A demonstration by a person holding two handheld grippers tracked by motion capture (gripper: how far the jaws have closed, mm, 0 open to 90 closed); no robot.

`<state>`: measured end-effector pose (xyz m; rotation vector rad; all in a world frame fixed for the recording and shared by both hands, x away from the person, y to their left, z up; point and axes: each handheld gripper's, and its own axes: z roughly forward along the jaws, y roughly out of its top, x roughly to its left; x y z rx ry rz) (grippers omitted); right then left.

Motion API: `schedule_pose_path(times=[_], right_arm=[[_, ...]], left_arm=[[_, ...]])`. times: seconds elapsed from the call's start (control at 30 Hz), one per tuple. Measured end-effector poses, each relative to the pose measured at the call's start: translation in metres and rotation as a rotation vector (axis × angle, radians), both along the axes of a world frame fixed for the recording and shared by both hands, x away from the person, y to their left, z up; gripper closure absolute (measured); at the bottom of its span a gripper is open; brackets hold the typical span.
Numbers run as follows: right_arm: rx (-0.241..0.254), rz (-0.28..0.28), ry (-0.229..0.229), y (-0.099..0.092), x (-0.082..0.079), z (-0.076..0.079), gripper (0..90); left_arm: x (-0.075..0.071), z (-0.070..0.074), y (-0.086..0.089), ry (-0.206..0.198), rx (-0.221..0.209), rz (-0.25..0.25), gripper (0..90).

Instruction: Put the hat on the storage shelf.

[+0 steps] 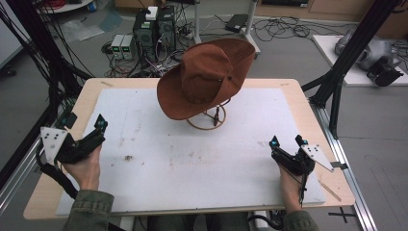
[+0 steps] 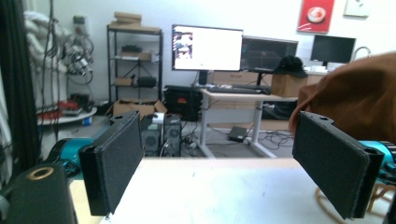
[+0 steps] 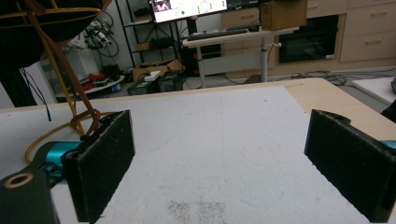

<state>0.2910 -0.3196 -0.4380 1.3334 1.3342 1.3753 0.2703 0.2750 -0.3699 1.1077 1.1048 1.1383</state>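
A brown hat [image 1: 207, 77] sits on a wire stand [image 1: 211, 119] mid-table; the left hand-held gripper [image 1: 94, 129] and right hand-held gripper [image 1: 287, 141] gape empty, well apart from it.

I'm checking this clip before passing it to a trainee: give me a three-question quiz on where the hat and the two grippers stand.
1. True or false: the brown hat lies flat on the white mat.
2. What is the left gripper doing? A) clamping the hat's brim B) open, holding nothing C) shut on the wire stand
3. Fill in: the right gripper has its jaws ____.

Key
1. False: it sits tilted on the wire stand, above the mat.
2. B: it is near the mat's left edge, apart from the hat.
3. Open, with bare mat between them.
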Motion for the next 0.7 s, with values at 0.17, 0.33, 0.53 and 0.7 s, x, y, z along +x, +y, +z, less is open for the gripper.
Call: schedule_pose_path(times=[0.17,0.33,0.53,0.7], right_arm=[[-0.026,-0.008,0.003,0.001,0.0,-0.003,7.8],[-0.033,-0.01,0.001,0.003,0.0,-0.005,7.7],[-0.023,-0.016,-0.001,0.003,-0.001,-0.006,7.7],[-0.016,-0.018,0.004,0.003,-0.002,-0.006,7.8]], left_arm=[[-0.013,-0.035,-0.002,0.044,0.001,0.024,16.5],[-0.022,-0.062,-0.002,0.114,0.003,0.011,16.5],[-0.025,-0.067,0.002,0.134,0.002,0.009,16.5],[-0.025,-0.067,0.0,0.123,0.003,0.007,16.5]])
